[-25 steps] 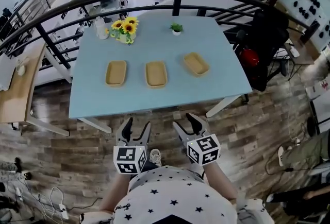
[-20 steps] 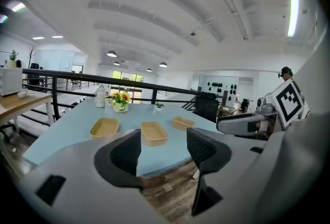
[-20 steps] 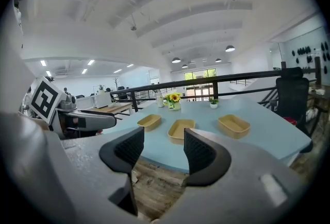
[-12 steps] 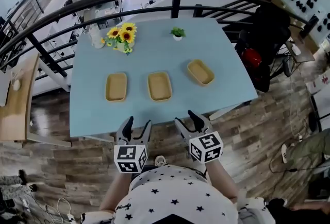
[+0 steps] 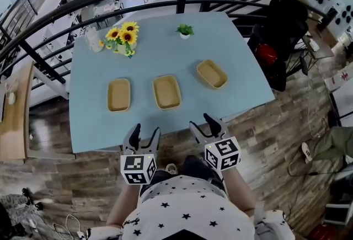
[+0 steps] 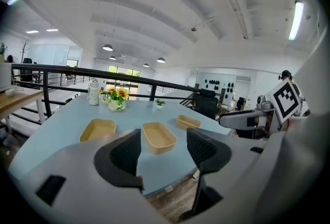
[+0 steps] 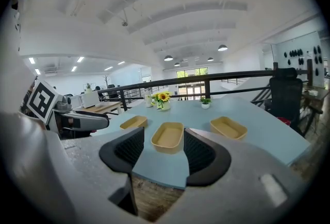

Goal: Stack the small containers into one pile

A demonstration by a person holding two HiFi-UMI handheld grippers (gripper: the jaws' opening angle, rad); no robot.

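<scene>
Head view: left gripper (image 5: 146, 134) and right gripper (image 5: 202, 124) hang off the near edge of the table (image 5: 160, 46), jaws apart, nothing held. Left tray (image 5: 118, 95), middle tray (image 5: 166, 91) and right tray (image 5: 212, 73) lie apart in a row. Nothing stacked yet, whole pile left to build.

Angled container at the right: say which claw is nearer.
Right. The right claw hovers off the table's near edge, in line with the angled container; the left claw sits farther left.
</scene>
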